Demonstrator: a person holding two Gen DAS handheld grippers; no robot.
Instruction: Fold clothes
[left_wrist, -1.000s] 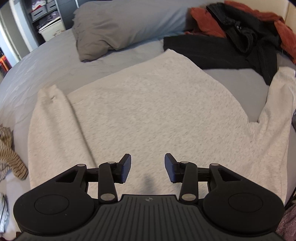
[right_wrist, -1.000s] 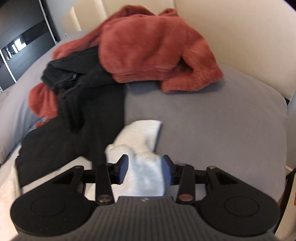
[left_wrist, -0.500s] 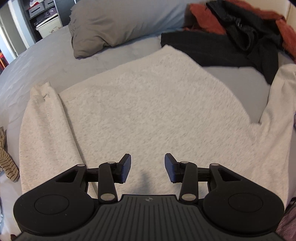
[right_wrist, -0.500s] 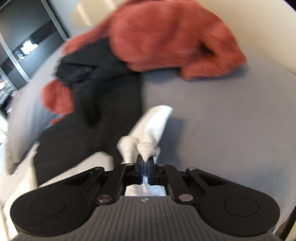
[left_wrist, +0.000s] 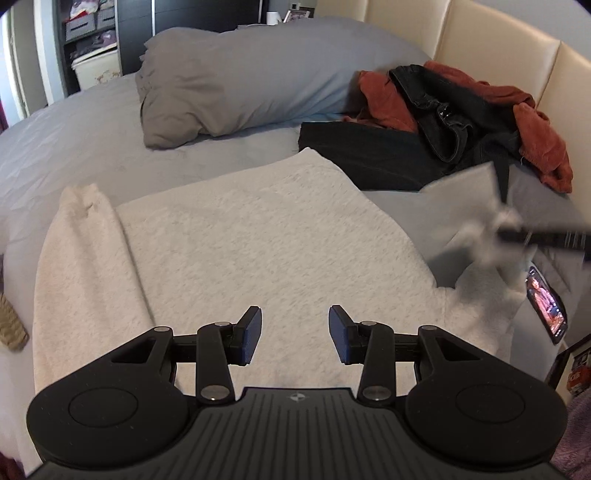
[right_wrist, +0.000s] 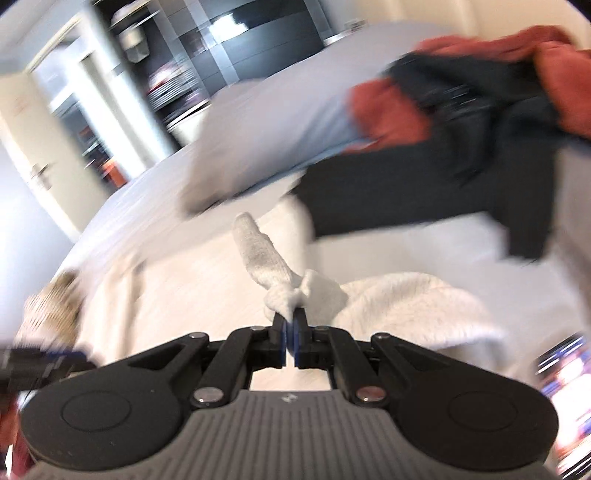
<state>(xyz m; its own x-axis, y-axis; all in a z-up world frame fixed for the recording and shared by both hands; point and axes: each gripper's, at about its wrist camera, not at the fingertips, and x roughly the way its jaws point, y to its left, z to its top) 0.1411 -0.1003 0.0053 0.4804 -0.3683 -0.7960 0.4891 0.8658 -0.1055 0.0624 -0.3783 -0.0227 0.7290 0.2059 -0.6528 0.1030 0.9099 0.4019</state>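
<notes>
Right wrist view shows the right gripper (right_wrist: 290, 334), open a second ago, now clamped on the cuff of the cream fleece sweater's sleeve (right_wrist: 280, 291) and lifting it over the body spread on the grey bed (left_wrist: 74, 147), starting the sleeve fold, while the left gripper (left_wrist: 295, 334) hovers half-open, empty.

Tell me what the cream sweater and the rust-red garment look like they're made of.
Cream sweater: probably a soft fleecy knit, matte, with a nubby speckled surface. Rust-red garment: looks like plush fleece or terry, matte, with a thick fuzzy pile. Neither fibre can be told for certain.
</notes>
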